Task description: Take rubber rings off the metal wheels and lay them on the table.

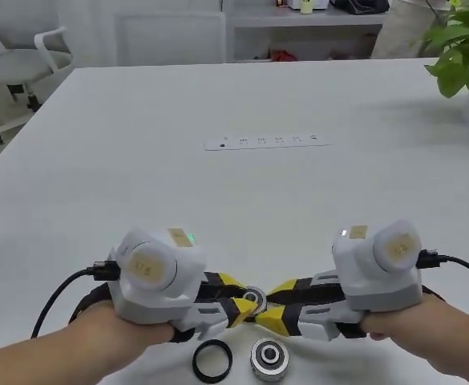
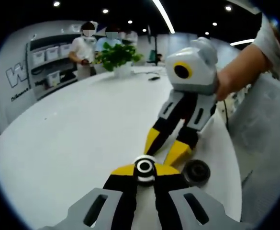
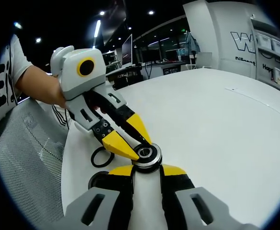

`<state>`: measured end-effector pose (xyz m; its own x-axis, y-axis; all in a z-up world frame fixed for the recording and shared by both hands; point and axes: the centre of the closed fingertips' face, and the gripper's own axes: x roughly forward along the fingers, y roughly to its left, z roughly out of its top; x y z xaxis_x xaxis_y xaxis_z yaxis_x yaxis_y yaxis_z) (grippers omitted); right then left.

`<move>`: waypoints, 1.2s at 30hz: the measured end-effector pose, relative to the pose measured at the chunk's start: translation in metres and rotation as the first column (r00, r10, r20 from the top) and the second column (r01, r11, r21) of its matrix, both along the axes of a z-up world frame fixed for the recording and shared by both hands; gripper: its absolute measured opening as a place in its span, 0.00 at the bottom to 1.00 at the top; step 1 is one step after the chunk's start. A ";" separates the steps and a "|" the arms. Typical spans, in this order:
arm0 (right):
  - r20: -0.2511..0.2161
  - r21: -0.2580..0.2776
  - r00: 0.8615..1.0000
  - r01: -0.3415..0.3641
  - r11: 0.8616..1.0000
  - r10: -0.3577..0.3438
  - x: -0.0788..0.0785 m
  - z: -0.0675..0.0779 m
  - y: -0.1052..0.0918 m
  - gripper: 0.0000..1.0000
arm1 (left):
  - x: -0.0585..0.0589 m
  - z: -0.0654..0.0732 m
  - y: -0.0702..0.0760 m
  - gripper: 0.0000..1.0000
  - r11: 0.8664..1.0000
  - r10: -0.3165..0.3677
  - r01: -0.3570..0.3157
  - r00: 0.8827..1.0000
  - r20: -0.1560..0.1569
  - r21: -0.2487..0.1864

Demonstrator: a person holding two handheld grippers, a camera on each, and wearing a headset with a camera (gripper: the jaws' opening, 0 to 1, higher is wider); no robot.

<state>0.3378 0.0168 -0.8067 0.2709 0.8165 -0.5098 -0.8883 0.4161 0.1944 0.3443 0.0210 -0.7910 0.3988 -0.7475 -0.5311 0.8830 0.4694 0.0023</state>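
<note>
At the near edge of the white table [image 1: 218, 216], just in front of the two hands, I see a black rubber ring [image 1: 212, 360] lying flat. Right beside it sits a loose metal wheel [image 1: 269, 357]. The two are close but do not touch. Just past them my two tongs meet tip to tip. The left gripper [image 1: 236, 301] comes in from the left side and the right gripper [image 1: 276, 306] comes in from the right side. Both have their yellow tips pinched tight on one small wheel [image 1: 252, 298] held between them. In the right gripper view that wheel has a dark band around its shiny middle. I cannot tell if it rests on the table or hangs a little above it. Farther out, a long white power strip [image 1: 266, 143] lies flat near the middle of the table. Beyond that, a green leafy plant [image 1: 461, 52] stands by the far right corner. An office chair [image 1: 22, 48] stands on the floor off the far left side.
</note>
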 end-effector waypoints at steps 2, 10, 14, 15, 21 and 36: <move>0.002 0.000 1.000 0.002 1.000 -0.002 0.000 -0.001 0.000 0.18 | 0.000 0.000 0.000 0.14 1.000 0.002 -0.002 1.000 -0.001 -0.001; 0.009 -0.002 1.000 0.005 1.000 -0.005 0.000 -0.001 -0.001 0.17 | 0.001 -0.001 0.000 0.13 1.000 0.008 -0.008 1.000 -0.006 -0.009; 0.015 -0.012 1.000 0.006 1.000 -0.006 -0.001 -0.002 -0.002 0.15 | 0.000 -0.001 -0.001 0.13 1.000 0.010 -0.011 1.000 -0.006 -0.012; 0.016 -0.013 1.000 0.006 1.000 -0.006 0.000 -0.002 -0.003 0.14 | 0.000 -0.001 -0.001 0.13 1.000 0.011 -0.011 1.000 -0.007 -0.013; 0.002 -0.006 1.000 0.018 1.000 -0.018 0.000 -0.002 -0.004 0.11 | 0.001 0.000 -0.002 0.13 1.000 0.011 -0.011 1.000 -0.008 -0.017; -0.071 0.037 0.993 0.092 0.995 -0.089 0.001 -0.002 -0.007 0.00 | 0.000 -0.001 -0.001 0.13 0.999 0.029 -0.029 1.000 -0.004 -0.014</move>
